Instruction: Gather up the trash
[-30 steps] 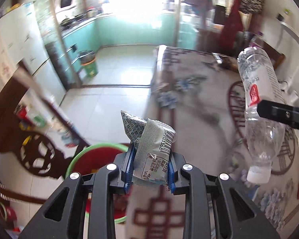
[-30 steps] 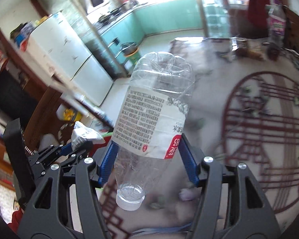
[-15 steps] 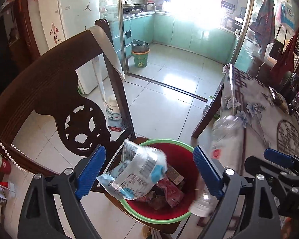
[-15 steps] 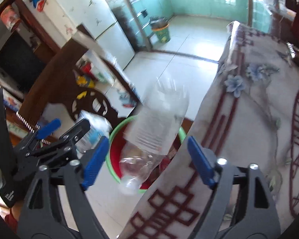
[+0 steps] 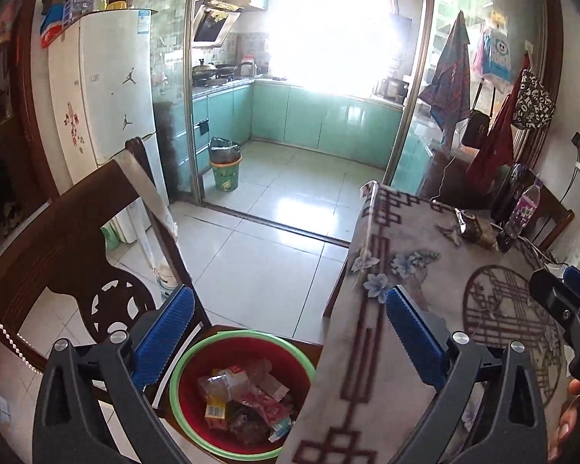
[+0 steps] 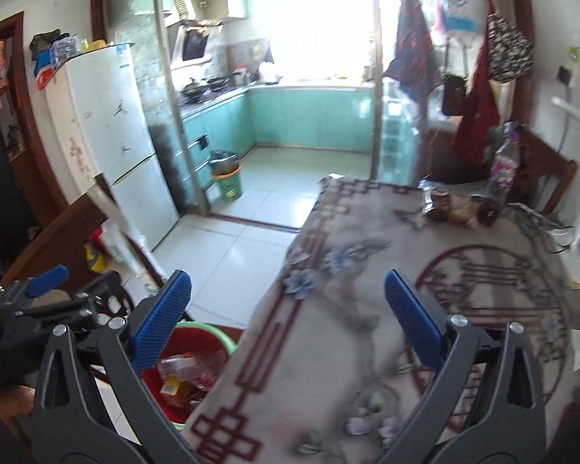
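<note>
Both grippers, left gripper (image 5: 290, 317) and right gripper (image 6: 288, 301), are opening wide with nothing between their blue pads. Below them, the red bin (image 5: 197, 371) on a chair seat holds the trash (image 5: 247, 398): wrappers and crumpled plastic. Only the left view shows the bin whole; the tablecloth (image 6: 328, 348) hides half in the right.

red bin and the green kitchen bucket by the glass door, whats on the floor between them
Bare pale tile floor and the door's threshold strip lie between the red bin and the green bucket, as the left wrist view shows.
</note>
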A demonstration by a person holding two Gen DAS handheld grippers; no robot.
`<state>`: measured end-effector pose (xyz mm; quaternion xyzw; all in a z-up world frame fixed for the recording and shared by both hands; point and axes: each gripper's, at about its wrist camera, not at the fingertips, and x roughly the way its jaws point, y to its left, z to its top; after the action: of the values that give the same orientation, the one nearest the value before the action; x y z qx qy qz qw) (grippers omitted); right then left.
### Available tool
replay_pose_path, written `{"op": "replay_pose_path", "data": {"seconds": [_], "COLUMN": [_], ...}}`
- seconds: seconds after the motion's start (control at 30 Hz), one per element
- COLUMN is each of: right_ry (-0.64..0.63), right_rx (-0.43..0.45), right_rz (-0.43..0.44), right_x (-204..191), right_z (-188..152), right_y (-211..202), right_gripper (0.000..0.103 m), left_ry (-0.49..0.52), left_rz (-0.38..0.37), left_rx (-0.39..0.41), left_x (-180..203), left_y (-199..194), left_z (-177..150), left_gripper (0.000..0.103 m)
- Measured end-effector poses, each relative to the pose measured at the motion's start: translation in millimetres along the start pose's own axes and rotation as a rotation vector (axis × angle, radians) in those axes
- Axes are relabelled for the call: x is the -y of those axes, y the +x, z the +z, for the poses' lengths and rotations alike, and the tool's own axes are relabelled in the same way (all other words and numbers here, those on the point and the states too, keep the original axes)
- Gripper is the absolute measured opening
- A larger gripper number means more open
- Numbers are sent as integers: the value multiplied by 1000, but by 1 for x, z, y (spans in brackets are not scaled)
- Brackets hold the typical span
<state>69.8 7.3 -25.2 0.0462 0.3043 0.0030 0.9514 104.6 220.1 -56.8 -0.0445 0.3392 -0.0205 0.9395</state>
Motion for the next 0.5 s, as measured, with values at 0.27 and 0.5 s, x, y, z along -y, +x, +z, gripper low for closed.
{"op": "replay_pose_path", "data": {"seconds": [0.27,0.5], "right_ry": [19,43], "right_rx": [105,190], "right_rz": [-76,-106], "right_x": [40,66], "right_z": [-4,-5], "right_y": [-37,-61], "right_gripper": [98,99], "left_ry": [4,60], "left_rz": [-7,28], "left_rx": [71,109], "left_x": [35,72], "left_y": [-25,-45], "left_z": [9,4], "left_gripper": [95,95]}}
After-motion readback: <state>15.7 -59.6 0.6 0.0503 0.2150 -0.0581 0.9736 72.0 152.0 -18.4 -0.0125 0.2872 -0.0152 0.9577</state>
